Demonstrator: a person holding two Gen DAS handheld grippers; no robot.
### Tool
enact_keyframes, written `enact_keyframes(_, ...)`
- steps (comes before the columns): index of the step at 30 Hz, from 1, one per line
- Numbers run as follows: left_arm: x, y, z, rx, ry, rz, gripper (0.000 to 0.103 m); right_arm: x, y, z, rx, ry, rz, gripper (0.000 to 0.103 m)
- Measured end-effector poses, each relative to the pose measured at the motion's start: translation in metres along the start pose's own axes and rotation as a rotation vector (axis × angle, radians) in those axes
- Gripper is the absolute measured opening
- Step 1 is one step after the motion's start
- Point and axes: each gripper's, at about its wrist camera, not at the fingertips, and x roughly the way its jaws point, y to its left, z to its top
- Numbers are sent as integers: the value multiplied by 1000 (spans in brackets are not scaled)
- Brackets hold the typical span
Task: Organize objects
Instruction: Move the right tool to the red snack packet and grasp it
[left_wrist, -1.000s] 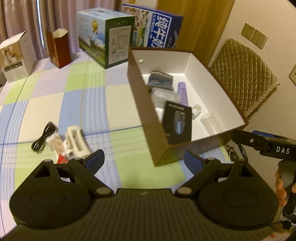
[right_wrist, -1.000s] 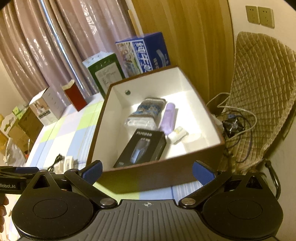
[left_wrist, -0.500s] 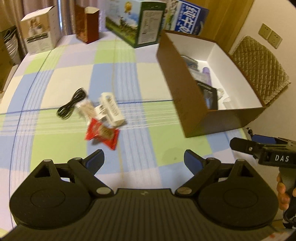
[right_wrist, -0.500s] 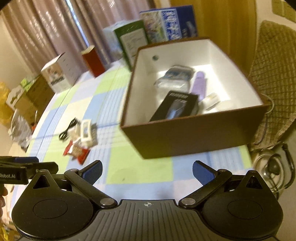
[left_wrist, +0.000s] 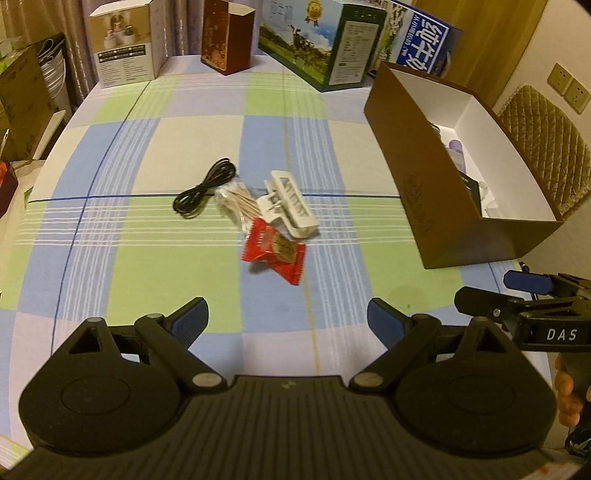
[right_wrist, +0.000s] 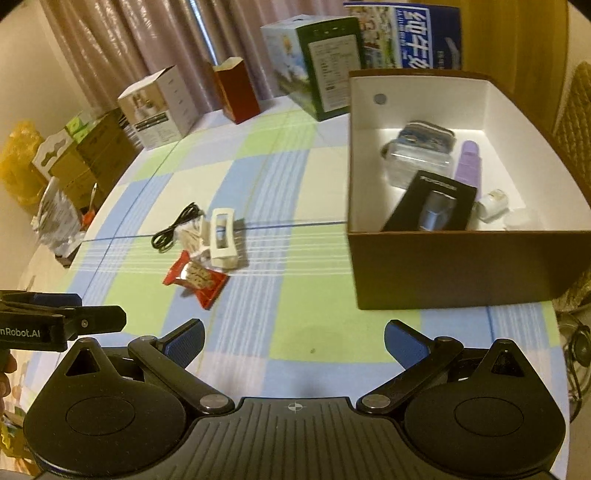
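Observation:
A small pile lies mid-table: a red snack packet, a white carton with a window, a bag of cotton swabs and a coiled black cable. At the right stands a brown box, white inside, holding a black carton, a purple tube and a clear pouch. My left gripper hangs open and empty, nearer than the pile. My right gripper is open and empty in front of the box.
Several cartons line the far table edge: a white one, a dark red one, a green one and a blue one. A quilted chair stands beyond the box. Stacked boxes sit off the table's left.
Both views have drawn back and swung left from the box toward the pile. The box has slid to the right of each picture, and the pile has come to the middle. Both grippers stay open.

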Motion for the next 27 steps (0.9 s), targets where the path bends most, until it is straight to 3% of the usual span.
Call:
enact_keyframes(14,12,21,-1,-22,13,18,91,22,21,0,-33,15,-9,100)
enact_keyframes(22,29,26,-1,-33,41,45,90,40,31,0,-90,-5,27,73)
enact_keyframes(27,39,36,0,-57,51,68,90,54,42,4,-147,-3,83,63)
